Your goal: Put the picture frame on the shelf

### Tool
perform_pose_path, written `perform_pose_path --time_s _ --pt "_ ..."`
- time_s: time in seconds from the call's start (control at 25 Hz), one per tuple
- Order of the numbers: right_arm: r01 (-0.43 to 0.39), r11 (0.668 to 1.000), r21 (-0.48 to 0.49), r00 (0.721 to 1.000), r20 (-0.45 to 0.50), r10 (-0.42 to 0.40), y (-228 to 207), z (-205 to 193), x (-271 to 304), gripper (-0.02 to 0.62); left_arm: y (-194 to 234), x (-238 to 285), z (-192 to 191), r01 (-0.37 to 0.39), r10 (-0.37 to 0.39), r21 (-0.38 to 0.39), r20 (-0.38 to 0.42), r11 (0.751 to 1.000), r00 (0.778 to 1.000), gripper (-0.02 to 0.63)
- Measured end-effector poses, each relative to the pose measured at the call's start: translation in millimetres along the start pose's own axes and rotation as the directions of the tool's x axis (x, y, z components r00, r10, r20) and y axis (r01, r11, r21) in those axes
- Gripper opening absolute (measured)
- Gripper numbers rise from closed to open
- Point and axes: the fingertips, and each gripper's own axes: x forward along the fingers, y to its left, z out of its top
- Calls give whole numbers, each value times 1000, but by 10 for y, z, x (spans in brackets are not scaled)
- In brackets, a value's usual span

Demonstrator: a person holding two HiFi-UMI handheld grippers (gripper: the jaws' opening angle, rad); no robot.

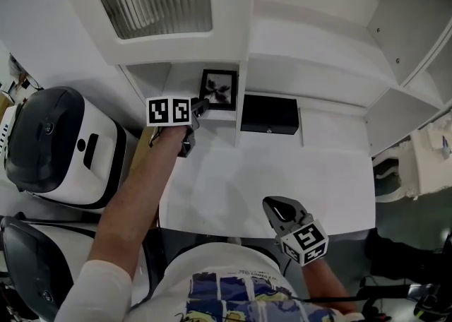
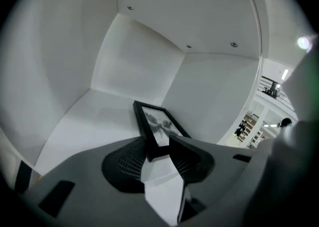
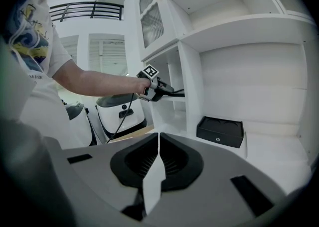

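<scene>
Reaches the left tongs into the small bay at the left of the shelf, arm stretched over the table. Holds the jaws spread wide, not clamped, with the near bottom corner of the frame in the gap between the tips; cannot tell whether either tip brushes the black edge. Has the frame down on the bay's white floor, face toward the room, right side just beside the divider in the head view; cannot tell whether lying flat or leaning back. Shows a dark, sprig-like print on a pale ground inside the black border. Has a black box past the divider, in the wider bay to the right, at the back of the table, near the frame but apart from it. Holds the right tongs low over the table's near edge, close to the body, well apart from the frame. Has those jaws pressed together with nothing between them, pointed toward the shelf and the box. Stands beside two white-and-black machines at the left.
</scene>
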Motion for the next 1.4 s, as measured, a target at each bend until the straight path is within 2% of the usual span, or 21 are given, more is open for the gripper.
perform_pose_path --time_s 0.12,0.44,0.64,0.88,1.12,1.4 --pt "2 1000 3 1000 1 -2 11 2 0 32 17 18 -15 -28 29 49 -12 998 1000 152" --pt "20 1000 5 1000 11 -20 75 29 27 32 21 -74 37 -32 32 90 0 995 999 152" --pt "31 1000 5 999 10 -31 157 47 70 32 19 -214 48 -18 16 105 21 994 1000 152" --pt "44 999 4 999 3 -44 314 63 151 32 1 -504 6 -4 -6 161 58 987 998 149" --pt "49 999 -8 999 8 -49 573 90 249 32 8 -913 -164 18 -35 186 91 982 995 89" --pt "57 998 -22 998 9 -57 920 128 332 32 -19 -1439 -525 79 -98 201 89 976 991 30"
